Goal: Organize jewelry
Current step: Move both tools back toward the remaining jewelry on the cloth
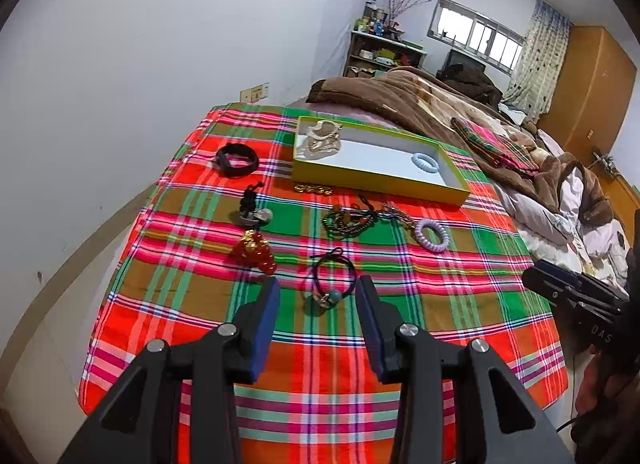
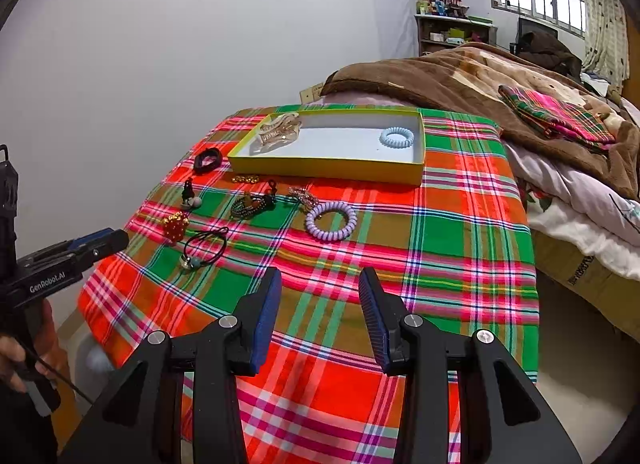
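Jewelry lies scattered over a plaid cloth [image 1: 400, 328] covering the surface, with a yellow tray [image 1: 380, 180] at its far side. In the tray we note a pale blue coil band [image 1: 425, 162] near the right end and a cream hair claw [image 1: 320, 136] in the left corner. Out on the cloth: a black wristband [image 1: 237, 159], a short gold chain [image 1: 313, 189] just in front of the tray, a dark beaded bundle [image 1: 350, 222], a lilac coil band [image 1: 432, 235], a red and gold bead cluster [image 1: 254, 252], and a black hair tie with charms [image 1: 332, 284]. We see the left hand-held gripper [image 1: 318, 296] released, empty, poised over that hair tie, which shows between its blue pads. The right hand-held gripper [image 2: 320, 288] is likewise released and empty above bare cloth, well apart from any piece.
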A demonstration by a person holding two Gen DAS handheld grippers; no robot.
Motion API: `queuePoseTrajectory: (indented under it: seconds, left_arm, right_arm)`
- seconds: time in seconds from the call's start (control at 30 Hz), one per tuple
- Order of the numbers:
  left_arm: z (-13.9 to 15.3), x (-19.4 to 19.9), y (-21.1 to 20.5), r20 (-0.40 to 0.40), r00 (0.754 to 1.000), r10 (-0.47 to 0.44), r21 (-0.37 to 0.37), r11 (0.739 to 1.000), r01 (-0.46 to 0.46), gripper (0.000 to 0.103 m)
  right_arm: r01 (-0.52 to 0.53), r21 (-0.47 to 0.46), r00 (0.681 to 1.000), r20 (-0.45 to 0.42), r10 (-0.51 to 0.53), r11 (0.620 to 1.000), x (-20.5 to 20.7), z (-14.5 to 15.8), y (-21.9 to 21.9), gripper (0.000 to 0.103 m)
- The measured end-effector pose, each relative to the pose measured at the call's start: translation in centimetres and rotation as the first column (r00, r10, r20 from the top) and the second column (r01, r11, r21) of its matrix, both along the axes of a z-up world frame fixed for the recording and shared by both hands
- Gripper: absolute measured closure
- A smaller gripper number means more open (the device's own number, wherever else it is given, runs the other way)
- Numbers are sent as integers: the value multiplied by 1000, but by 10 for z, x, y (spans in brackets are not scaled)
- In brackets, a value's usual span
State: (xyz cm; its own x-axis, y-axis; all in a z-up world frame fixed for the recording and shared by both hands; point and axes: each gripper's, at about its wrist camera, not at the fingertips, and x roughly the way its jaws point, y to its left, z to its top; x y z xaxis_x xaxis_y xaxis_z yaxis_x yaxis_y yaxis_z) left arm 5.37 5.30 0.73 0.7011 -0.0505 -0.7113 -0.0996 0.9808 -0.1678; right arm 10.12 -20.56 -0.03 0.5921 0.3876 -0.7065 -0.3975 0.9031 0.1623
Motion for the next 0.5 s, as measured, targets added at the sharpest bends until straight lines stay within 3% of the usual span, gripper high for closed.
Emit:
queuePoseTrajectory:
  seconds: [0.5]
  left_arm:
    - [-18, 16, 29, -36, 998, 50, -24, 998, -51, 58]
  right_arm:
    - [-14, -27, 999, -31, 13, 1000, 24, -13, 13, 62]
